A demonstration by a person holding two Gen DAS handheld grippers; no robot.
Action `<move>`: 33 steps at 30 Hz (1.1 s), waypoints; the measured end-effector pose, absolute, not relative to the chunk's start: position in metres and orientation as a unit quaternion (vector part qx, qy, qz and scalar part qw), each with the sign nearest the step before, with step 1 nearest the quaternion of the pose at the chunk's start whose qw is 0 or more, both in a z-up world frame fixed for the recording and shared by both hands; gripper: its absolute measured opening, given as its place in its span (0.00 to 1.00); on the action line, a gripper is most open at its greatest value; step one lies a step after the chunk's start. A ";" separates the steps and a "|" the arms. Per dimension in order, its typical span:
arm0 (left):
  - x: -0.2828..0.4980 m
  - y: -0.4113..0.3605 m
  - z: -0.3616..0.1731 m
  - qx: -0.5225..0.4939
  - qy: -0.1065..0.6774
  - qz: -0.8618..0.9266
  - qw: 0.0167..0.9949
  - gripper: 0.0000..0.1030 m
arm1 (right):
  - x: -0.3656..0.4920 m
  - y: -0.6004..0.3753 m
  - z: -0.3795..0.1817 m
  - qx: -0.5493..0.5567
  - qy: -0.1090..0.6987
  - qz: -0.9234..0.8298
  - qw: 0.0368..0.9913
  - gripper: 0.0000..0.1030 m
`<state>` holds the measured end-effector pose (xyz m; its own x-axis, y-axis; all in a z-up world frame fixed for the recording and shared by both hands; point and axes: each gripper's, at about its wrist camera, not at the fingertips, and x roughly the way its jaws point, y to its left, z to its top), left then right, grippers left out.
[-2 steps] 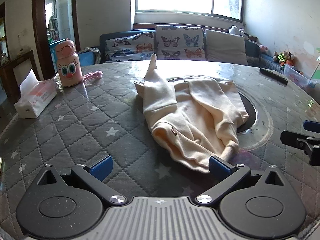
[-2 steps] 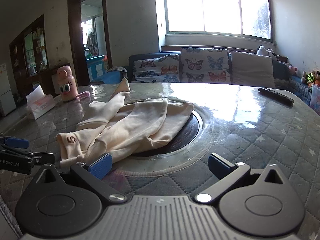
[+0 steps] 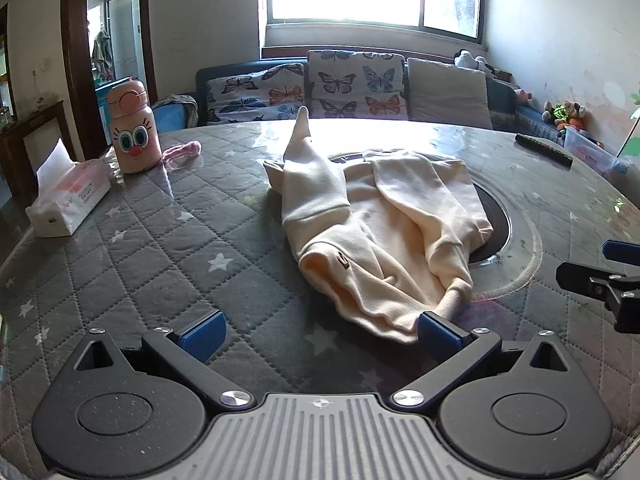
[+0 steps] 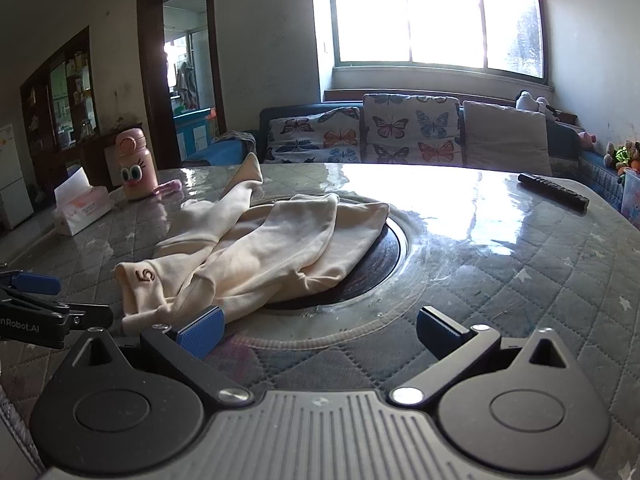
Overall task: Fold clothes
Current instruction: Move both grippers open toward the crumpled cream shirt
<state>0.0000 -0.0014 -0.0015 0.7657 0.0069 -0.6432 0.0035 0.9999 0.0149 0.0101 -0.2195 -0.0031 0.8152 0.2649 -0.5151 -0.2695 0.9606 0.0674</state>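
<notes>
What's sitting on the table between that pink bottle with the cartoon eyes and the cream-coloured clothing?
Beside the pink bottle lies a small pink fabric item; from there to the cream garment is bare quilted table cover, clearest in the left wrist view.

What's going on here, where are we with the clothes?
Folding hasn't started. A cream garment lies crumpled on the quilted table. The left claw and the right claw are both open at its near edge, holding nothing. A pink bottle and tissue pack sit off to the left.

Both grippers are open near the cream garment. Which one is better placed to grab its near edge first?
Probably left: the left gripper has its right pad at the cream garment hem. The right gripper mostly faces bare table.
</notes>
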 end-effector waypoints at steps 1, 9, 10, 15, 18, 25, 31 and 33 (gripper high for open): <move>0.000 -0.002 -0.002 0.007 0.343 0.001 0.939 1.00 | 0.010 -0.220 -0.003 -0.004 0.271 0.140 0.952 1.00; 0.000 -0.006 -0.007 0.004 0.353 -0.001 0.936 1.00 | 0.006 -0.217 -0.011 -0.006 0.281 0.153 0.947 1.00; 0.001 -0.004 -0.006 0.000 0.355 -0.002 0.935 1.00 | 0.005 -0.216 -0.012 -0.007 0.285 0.155 0.946 1.00; 0.005 -0.003 -0.006 -0.001 0.359 -0.003 0.934 1.00 | 0.006 -0.217 -0.012 -0.007 0.293 0.159 0.943 1.00; 0.007 -0.002 -0.005 0.002 0.357 -0.003 0.934 1.00 | 0.008 -0.216 -0.013 -0.008 0.296 0.160 0.942 1.00; 0.016 0.000 0.001 0.005 0.352 0.000 0.936 1.00 | 0.015 -0.213 -0.013 -0.014 0.305 0.164 0.938 1.00; 0.029 0.007 0.006 0.006 0.348 0.007 0.938 1.00 | 0.025 -0.211 -0.010 -0.015 0.310 0.168 0.936 0.99; 0.033 0.009 0.008 0.006 0.347 0.009 0.938 1.00 | 0.029 -0.210 -0.009 -0.017 0.311 0.169 0.935 0.99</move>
